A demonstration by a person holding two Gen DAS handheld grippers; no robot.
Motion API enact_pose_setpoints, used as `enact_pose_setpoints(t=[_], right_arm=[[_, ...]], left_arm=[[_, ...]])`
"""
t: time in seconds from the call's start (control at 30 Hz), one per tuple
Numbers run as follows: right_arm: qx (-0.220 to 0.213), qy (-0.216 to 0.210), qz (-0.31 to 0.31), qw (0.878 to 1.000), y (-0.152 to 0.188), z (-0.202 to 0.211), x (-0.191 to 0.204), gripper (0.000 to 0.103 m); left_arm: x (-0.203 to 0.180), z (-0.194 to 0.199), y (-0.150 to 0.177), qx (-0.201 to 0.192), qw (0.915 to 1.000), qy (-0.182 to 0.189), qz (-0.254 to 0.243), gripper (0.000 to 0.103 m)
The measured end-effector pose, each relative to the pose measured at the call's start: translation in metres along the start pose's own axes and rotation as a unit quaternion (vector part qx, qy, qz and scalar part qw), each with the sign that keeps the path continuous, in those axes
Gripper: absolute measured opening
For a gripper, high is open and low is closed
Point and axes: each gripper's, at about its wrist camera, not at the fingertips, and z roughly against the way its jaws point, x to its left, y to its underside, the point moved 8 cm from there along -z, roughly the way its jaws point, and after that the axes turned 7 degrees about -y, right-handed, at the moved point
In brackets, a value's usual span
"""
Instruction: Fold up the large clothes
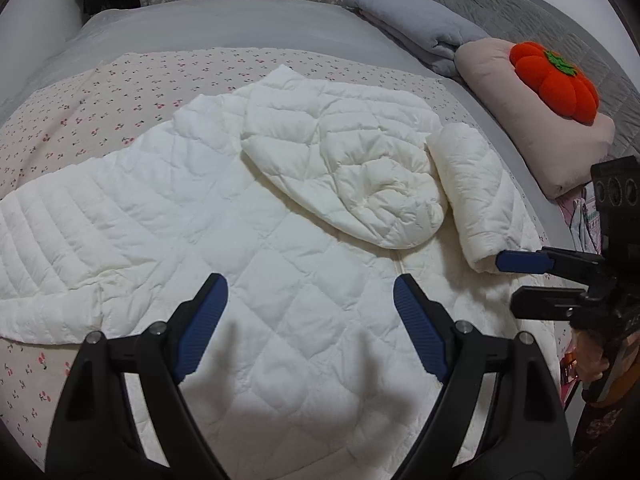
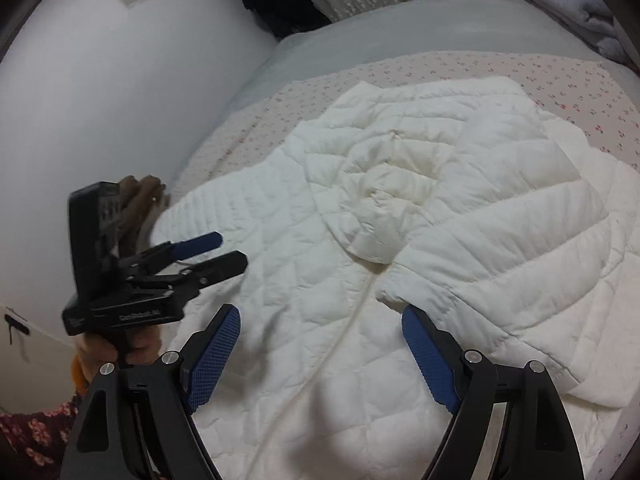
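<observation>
A white quilted hooded jacket (image 1: 224, 216) lies spread on the bed; it also shows in the right wrist view (image 2: 460, 208). Its hood (image 1: 344, 168) lies flat at the top middle. One sleeve (image 1: 476, 196) is folded in on the right; the other sleeve (image 1: 52, 240) stretches out to the left. My left gripper (image 1: 310, 292) is open and empty, just above the jacket's body; it also shows in the right wrist view (image 2: 228, 250). My right gripper (image 2: 320, 322) is open and empty over the front zip (image 2: 344, 332), close to the folded sleeve's cuff; it also shows in the left wrist view (image 1: 506, 278).
The bed carries a cherry-print sheet (image 1: 120, 92) over a grey cover (image 1: 224, 28). A folded grey blanket (image 1: 416, 28), a pink pillow (image 1: 532, 128) and an orange pumpkin cushion (image 1: 556, 80) lie at the right. A white wall (image 2: 100, 100) runs along the bed's left side.
</observation>
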Motion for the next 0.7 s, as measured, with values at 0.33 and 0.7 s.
enact_pose_setpoints(t=[0.33,0.7], right_arm=[[0.005,-0.004,-0.051,0.999,0.025,0.014,-0.034,0.093],[-0.143,0.014,-0.156,0.977,-0.002,0.082,-0.107,0.093]], left_arm=[[-0.043,0.002,-0.013,-0.013,0.9991,0.022,-0.034,0.085],[-0.09,0.003,-0.008,-0.04,0.9928,0.032,-0.108,0.085]])
